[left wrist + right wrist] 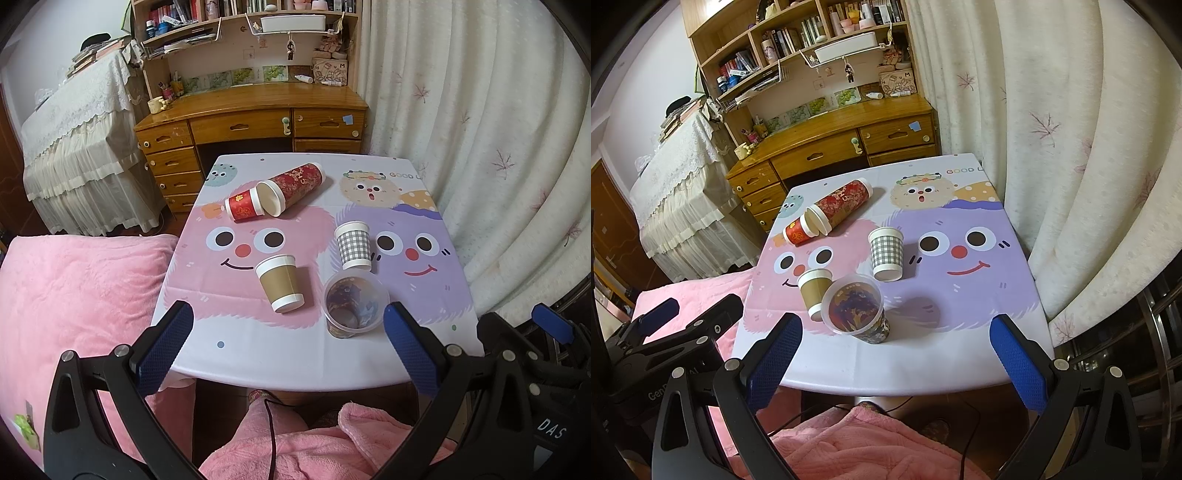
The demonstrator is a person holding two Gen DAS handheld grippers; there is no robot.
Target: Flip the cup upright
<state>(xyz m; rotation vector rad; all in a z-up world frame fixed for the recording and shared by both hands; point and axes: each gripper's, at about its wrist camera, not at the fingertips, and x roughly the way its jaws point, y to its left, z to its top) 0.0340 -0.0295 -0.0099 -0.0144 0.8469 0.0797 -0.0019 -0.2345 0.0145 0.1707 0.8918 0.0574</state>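
Several cups are on the cartoon tablecloth (280, 347). A tall red patterned cup (295, 186) (842, 205) and a short red cup (243, 208) (798, 230) lie on their sides at the far left. A grey checked cup (353, 244) (886, 253) stands upside down. A brown cup (280, 282) (813, 291) and a clear plastic cup (354, 304) (855, 310) stand upright near the front. My left gripper (288, 343) and right gripper (897, 354) are open and empty, above the table's near edge.
A wooden desk (255, 110) with drawers and shelves stands behind the table. White curtains (480, 147) hang on the right. A pink blanket (74, 295) lies on the left. My pink-clad lap (295, 443) is below the table edge.
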